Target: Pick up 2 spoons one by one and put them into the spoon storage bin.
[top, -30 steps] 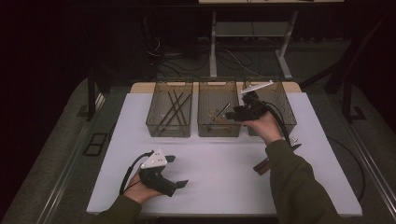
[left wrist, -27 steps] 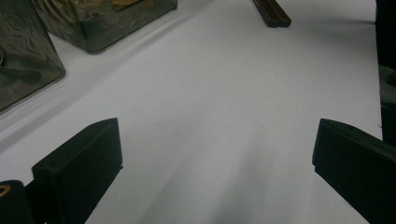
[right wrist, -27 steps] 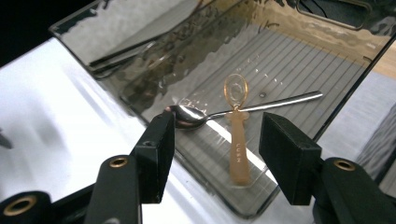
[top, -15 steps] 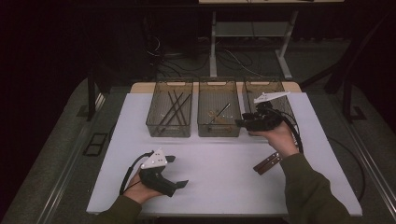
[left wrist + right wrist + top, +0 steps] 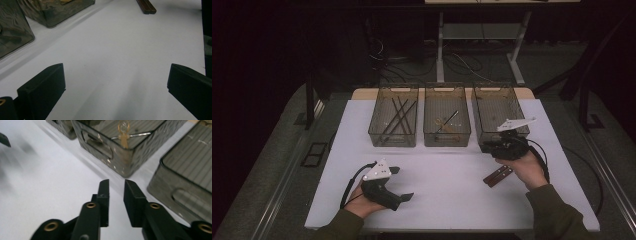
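White sheeting covers the table (image 5: 447,190), with dark floor and table legs beyond it. Three clear bins stand in a row along the far edge: the left bin (image 5: 393,122) holds dark sticks, the middle bin (image 5: 447,122) a gold-handled utensil (image 5: 123,135), and the right bin (image 5: 497,112) looks bare inside.

A brown case (image 5: 498,176) lies flat on the sheet in front of the right bin. Its long axis runs diagonally, the far end pointing up and right toward the right hand (image 5: 529,170), the near end toward the table's middle. In the left gripper view its end (image 5: 146,5) shows at the top edge.

The right gripper (image 5: 116,185) hovers at the near wall of the right bin, just above the case and apart from it. Its jaws have just been closing and now stand narrow, with nothing between them.

The left gripper (image 5: 404,182) rests near the front left of the sheet, jaws spread wide and holding nothing, aimed across the sheet toward the case.
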`<move>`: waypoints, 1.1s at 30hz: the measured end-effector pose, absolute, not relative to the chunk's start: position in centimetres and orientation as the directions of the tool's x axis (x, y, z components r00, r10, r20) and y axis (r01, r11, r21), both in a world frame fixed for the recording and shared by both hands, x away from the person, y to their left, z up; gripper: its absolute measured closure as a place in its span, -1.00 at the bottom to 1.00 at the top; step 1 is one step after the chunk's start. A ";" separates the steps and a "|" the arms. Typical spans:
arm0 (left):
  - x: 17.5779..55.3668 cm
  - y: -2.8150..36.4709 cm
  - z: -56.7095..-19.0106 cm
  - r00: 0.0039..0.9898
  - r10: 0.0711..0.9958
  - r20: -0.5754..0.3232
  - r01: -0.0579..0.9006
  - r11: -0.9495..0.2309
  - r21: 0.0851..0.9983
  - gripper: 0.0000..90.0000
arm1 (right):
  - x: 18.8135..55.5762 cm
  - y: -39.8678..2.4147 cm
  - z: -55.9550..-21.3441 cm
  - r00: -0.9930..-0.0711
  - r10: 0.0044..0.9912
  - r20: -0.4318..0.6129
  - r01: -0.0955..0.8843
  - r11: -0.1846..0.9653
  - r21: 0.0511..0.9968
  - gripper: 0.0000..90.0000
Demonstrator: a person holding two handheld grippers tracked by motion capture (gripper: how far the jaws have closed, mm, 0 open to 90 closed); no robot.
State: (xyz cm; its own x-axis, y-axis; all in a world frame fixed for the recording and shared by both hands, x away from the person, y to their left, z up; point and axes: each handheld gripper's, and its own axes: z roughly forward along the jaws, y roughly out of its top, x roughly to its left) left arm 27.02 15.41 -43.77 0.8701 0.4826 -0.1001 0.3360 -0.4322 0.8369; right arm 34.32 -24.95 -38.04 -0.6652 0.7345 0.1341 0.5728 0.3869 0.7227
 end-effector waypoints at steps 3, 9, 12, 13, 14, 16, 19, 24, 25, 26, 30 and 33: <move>27.0 15.5 -43.7 0.870 0.483 -0.100 0.335 -0.430 0.839 -0.99 | 33.7 -25.3 -38.5 -0.668 0.734 0.124 0.574 0.402 0.713 0.76; 26.9 15.4 -43.7 0.870 0.483 -0.100 0.335 -0.431 0.838 -0.99 | 32.7 -25.8 -39.7 -0.681 0.721 0.126 0.582 0.429 0.691 0.93; 26.9 15.4 -43.7 0.870 0.483 -0.098 0.334 -0.431 0.838 -0.99 | 32.3 -26.0 -40.3 -0.681 0.719 0.137 0.595 0.435 0.676 0.99; 27.0 15.4 -43.7 0.870 0.483 -0.098 0.334 -0.432 0.838 -0.99 | 32.1 -26.1 -40.5 -0.685 0.715 0.138 0.594 0.439 0.675 0.99; 27.0 15.5 -43.7 0.871 0.482 -0.096 0.333 -0.434 0.837 -0.99 | 32.0 -26.2 -40.6 -0.686 0.715 0.138 0.595 0.441 0.671 0.99; 27.0 15.5 -43.7 0.871 0.482 -0.096 0.333 -0.434 0.837 -0.99 | 31.7 -26.2 -40.9 -0.683 0.715 0.146 0.604 0.441 0.664 0.99; 27.0 15.4 -43.7 0.871 0.481 -0.097 0.333 -0.434 0.837 -0.99 | 31.4 -26.1 -41.5 -0.687 0.711 0.149 0.612 0.454 0.648 0.99; 27.0 15.4 -43.7 0.871 0.481 -0.098 0.333 -0.433 0.838 -0.99 | 31.2 -25.3 -42.2 -0.703 0.694 0.153 0.616 0.487 0.619 0.99; 27.0 15.4 -43.7 0.872 0.480 -0.098 0.333 -0.434 0.837 -0.99 | 31.2 -25.1 -42.4 -0.707 0.691 0.149 0.614 0.496 0.614 0.99; 27.0 15.4 -43.7 0.872 0.480 -0.097 0.332 -0.434 0.838 -0.99 | 31.2 -25.0 -42.5 -0.706 0.692 0.148 0.618 0.501 0.606 0.99; 26.9 15.4 -43.7 0.872 0.479 -0.099 0.333 -0.432 0.838 -0.99 | 31.2 -24.5 -43.0 -0.714 0.685 0.143 0.618 0.521 0.589 0.99; 27.0 15.4 -43.7 0.872 0.479 -0.097 0.332 -0.435 0.837 -0.99 | 31.2 -24.2 -43.3 -0.718 0.683 0.135 0.617 0.535 0.577 0.99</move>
State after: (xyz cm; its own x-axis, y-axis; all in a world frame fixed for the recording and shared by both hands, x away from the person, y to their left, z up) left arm 26.97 15.42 -43.75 0.8723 0.4793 -0.0972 0.3321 -0.4348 0.8371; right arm 31.21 -24.19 -43.34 -0.7183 0.6826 0.1349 0.6170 0.5352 0.5770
